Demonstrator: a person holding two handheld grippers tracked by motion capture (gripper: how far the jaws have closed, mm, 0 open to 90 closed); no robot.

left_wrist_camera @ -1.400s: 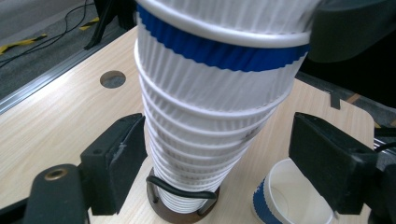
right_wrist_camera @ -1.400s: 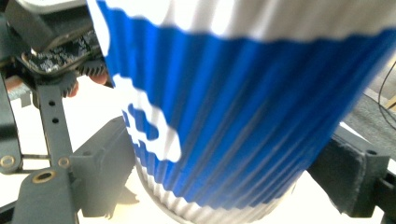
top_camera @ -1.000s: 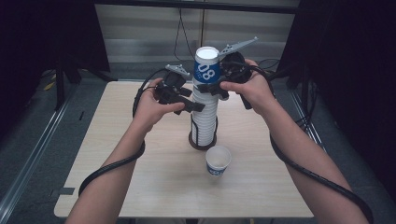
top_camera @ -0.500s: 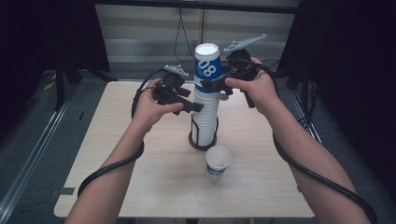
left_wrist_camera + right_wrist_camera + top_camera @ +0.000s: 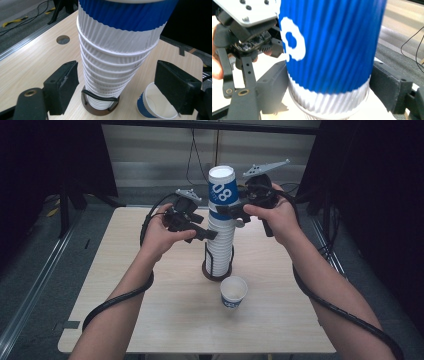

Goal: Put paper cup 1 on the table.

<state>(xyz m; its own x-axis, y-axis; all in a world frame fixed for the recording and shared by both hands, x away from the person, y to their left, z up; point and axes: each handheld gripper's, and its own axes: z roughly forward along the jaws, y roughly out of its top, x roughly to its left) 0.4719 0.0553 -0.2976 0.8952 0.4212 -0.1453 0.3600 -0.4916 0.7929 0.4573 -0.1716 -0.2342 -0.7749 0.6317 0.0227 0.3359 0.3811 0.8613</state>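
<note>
Top cup (image 5: 222,185) barely raised, rim cropped, stack (image 5: 110,72) base half-hidden

Cup stack (image 5: 220,227) in a holder (image 5: 216,272) mid-table (image 5: 150,320), single cup (image 5: 234,291) just before it, nearer the person.

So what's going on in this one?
A person is working a tall cup stack that stands in a holder on the table. The right gripper clamps the top cup. The left gripper sits around the stack lower down, its jaws standing clear of the sides. One loose cup stands beside the holder.
</note>
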